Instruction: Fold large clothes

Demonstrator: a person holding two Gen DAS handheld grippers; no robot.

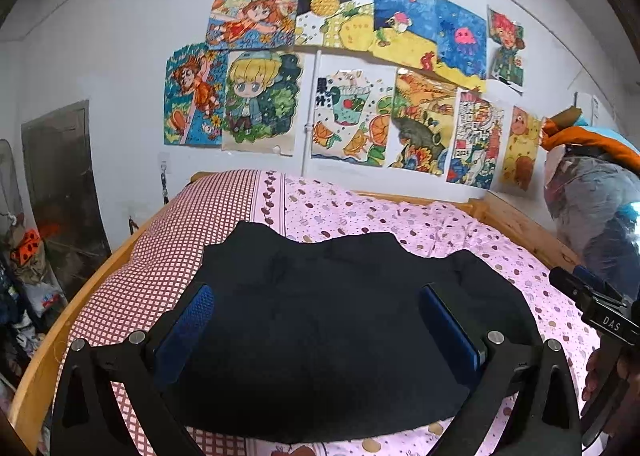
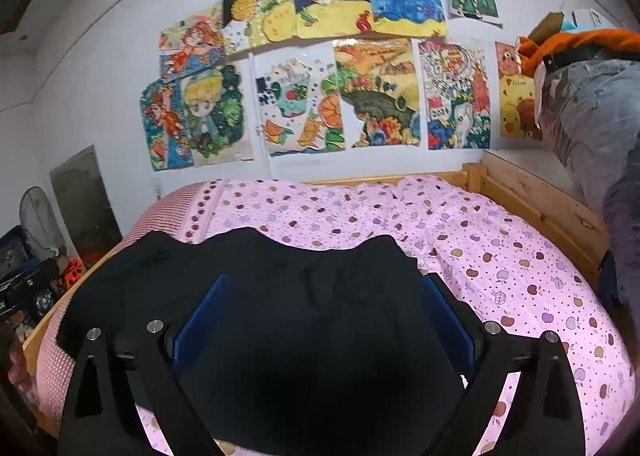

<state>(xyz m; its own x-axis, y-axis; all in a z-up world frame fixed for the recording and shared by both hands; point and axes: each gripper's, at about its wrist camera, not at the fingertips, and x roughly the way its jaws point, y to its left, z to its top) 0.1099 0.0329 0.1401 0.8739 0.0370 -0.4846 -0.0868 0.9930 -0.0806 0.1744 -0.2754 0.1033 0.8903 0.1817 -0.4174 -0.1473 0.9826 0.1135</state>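
A large black garment (image 1: 320, 336) lies spread flat on the bed, its far edge wavy. My left gripper (image 1: 316, 290) hovers over its near part, blue pads wide apart and nothing pinched between them. In the right wrist view the same black garment (image 2: 320, 336) fills the space under my right gripper (image 2: 325, 280), which also stands open with its pads clear of the cloth. The right gripper's body shows at the right edge of the left wrist view, and a hand sits below it.
The bed has a pink apple-print sheet (image 2: 500, 256), a red checked cover (image 1: 180, 240) on its left part and a wooden frame (image 2: 540, 196). Drawings (image 1: 340, 76) cover the wall behind. Piled clothes (image 2: 592, 104) rise at the right; a fan (image 2: 38, 216) and clutter stand left.
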